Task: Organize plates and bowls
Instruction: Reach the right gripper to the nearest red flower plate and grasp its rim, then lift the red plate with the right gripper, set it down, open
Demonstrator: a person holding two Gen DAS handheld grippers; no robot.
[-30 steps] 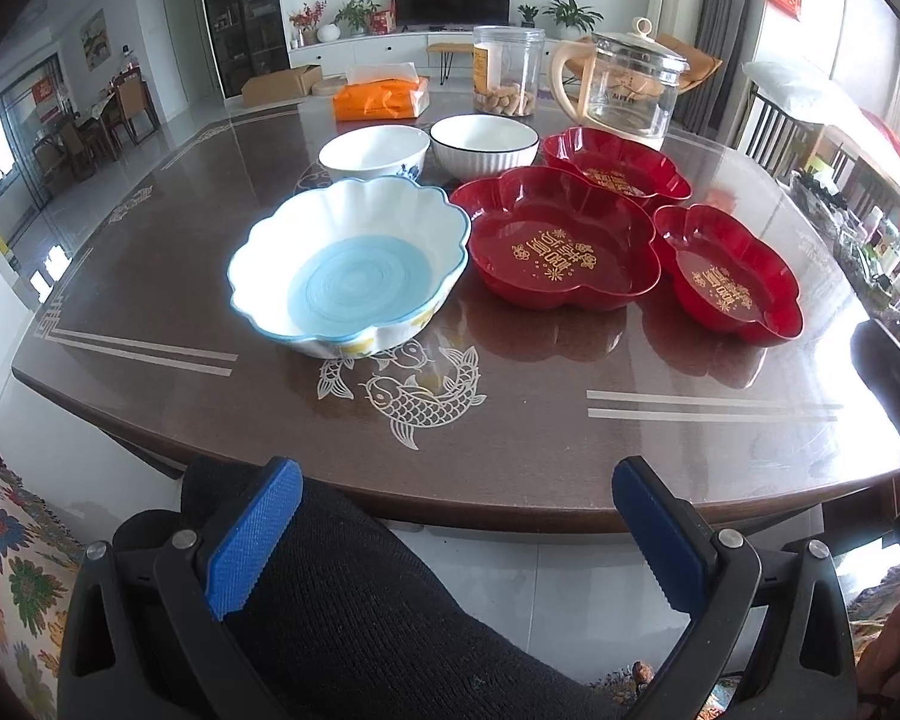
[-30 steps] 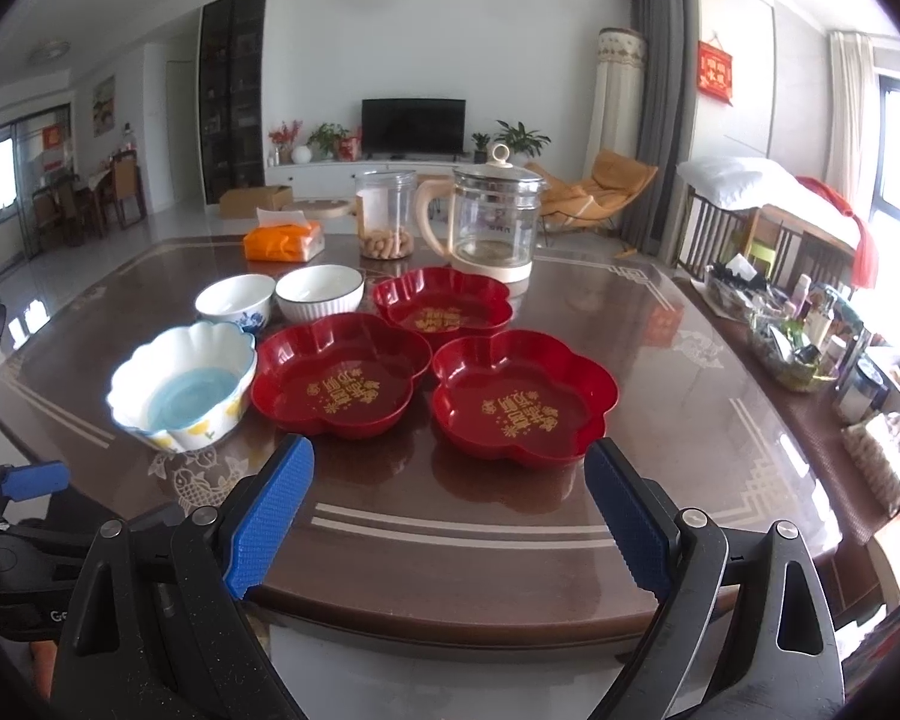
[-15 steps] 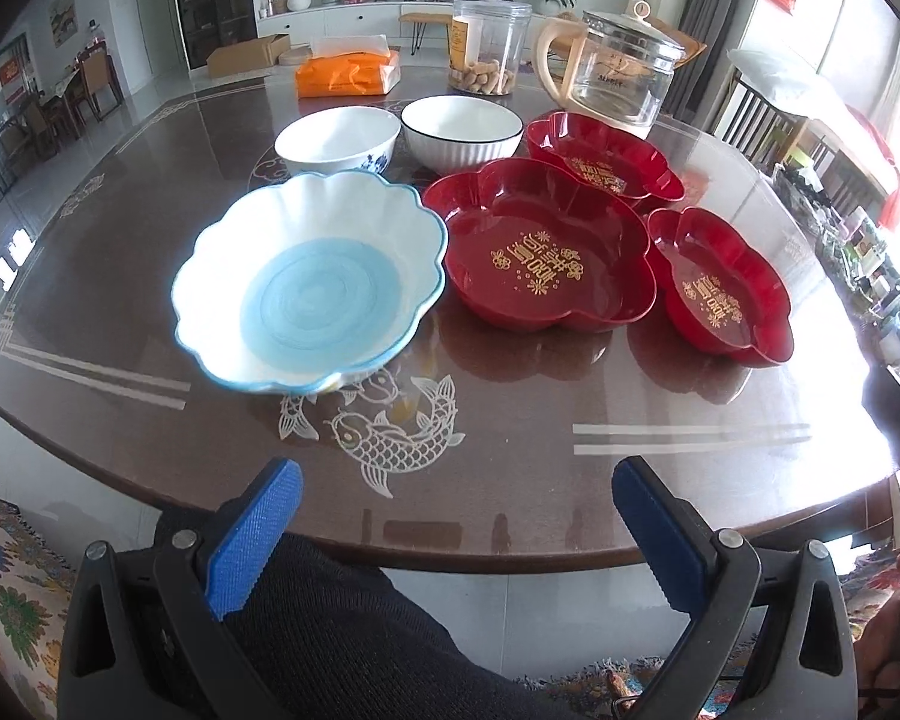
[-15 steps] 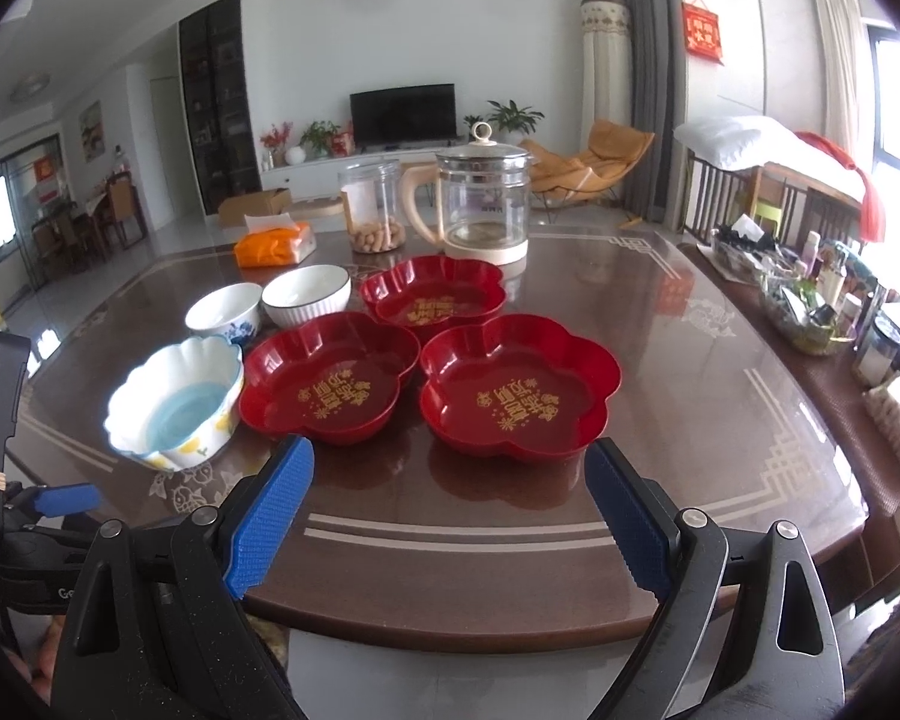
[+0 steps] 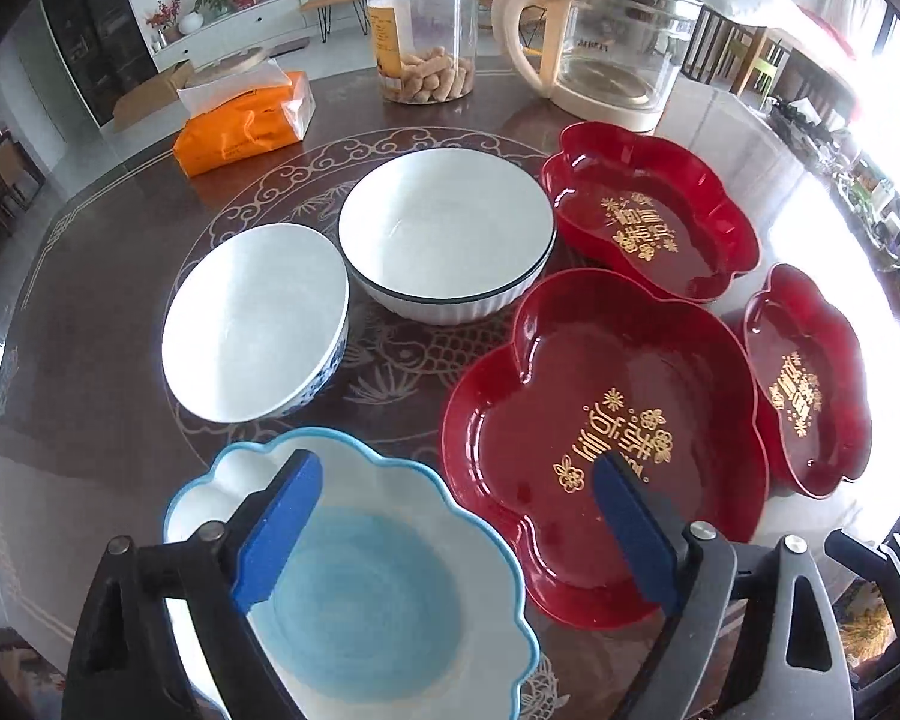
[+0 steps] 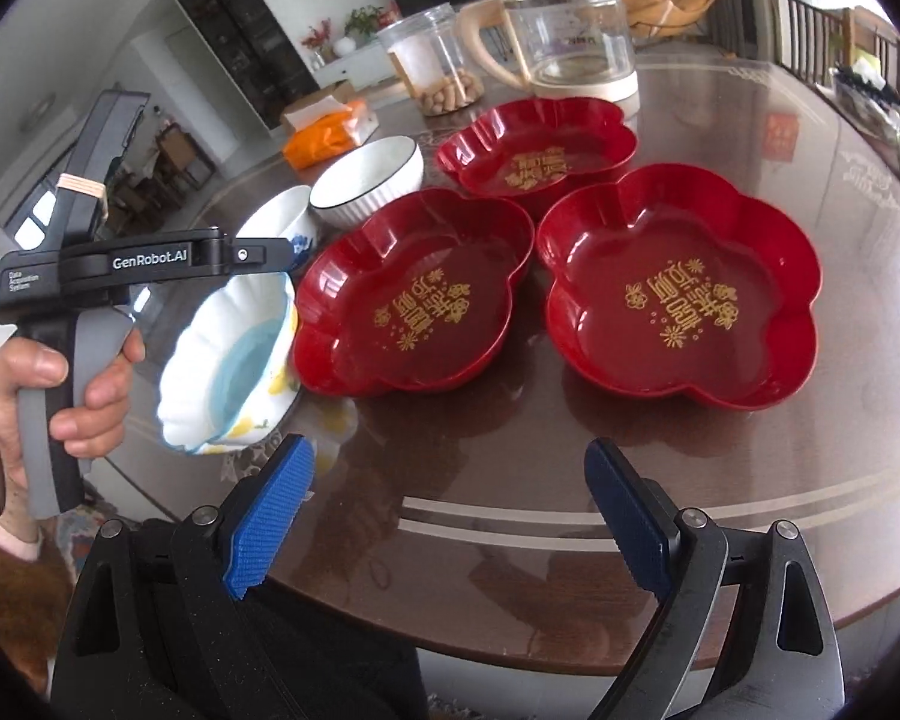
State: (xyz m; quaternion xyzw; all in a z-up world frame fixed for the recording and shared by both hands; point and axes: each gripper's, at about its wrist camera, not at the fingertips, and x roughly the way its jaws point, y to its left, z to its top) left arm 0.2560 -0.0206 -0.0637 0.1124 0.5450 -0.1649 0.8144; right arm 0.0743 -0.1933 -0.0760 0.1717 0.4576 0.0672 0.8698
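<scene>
The left gripper hangs with its jaws spread wide above the near edge of the desk, one finger over the scalloped blue bowl and the other over the near red plate; nothing is pinched. The right gripper is likewise spread and empty, low over the near desk edge with the right-hand red plate ahead of it. Farther back sit two white bowls, the blue-patterned bowl on the left and the ribbed bowl just beside it on the right, with a far red plate beyond. A tissue pack, snack jar and glass kettle stand along the far side. This looks like the approach stage: nothing is stacked yet. The left gripper seems bound for a bowl, though which cannot be told. Next it should drop so one finger goes inside a rim and one outside, then close on the wall and lift without tipping.
</scene>
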